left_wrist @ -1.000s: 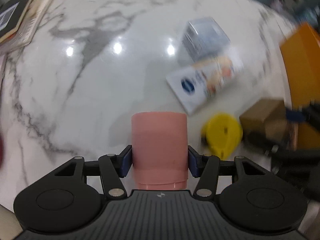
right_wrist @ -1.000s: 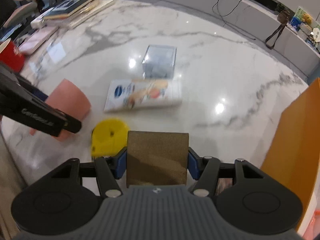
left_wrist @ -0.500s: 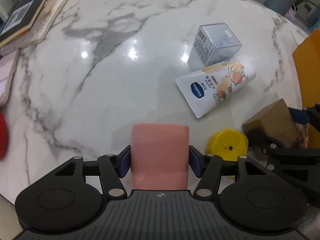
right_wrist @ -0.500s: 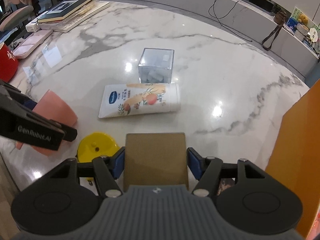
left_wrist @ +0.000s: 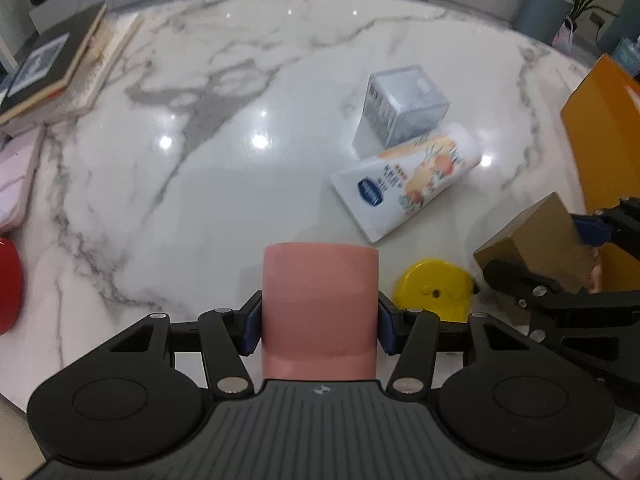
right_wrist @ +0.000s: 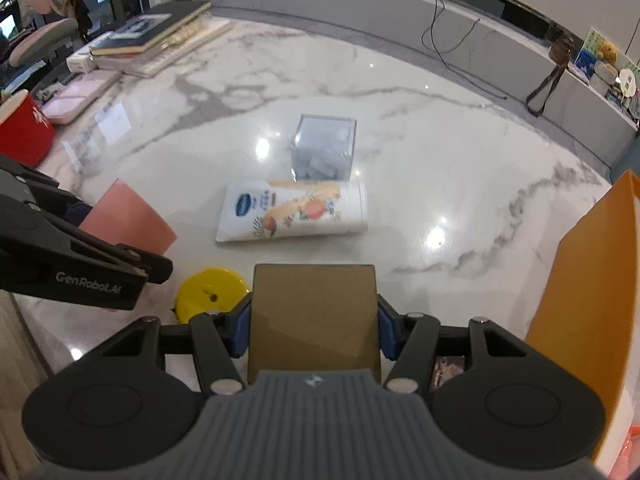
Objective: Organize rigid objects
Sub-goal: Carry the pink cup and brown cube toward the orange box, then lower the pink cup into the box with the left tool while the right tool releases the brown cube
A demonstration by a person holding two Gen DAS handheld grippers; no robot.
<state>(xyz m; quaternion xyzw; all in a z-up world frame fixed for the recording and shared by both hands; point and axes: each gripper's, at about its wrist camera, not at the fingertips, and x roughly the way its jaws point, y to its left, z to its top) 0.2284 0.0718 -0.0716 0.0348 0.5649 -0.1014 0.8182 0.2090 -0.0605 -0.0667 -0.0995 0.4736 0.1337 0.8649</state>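
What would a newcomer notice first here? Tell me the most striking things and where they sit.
Each gripper has something between its blue pads, jaws closing: the left gripper holds a pink cylinder, the right gripper a brown box. Beyond them on the marble table, a white floral tube lies in front of a clear box, with a yellow disc nearest the grippers.

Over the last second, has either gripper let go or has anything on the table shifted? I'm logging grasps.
No release: the left gripper, its jaws closing, still clamps the pink cup; the right gripper, also closing, still clamps the brown box. Both views tilted up slightly. The tube, clear box and yellow disc stayed put.
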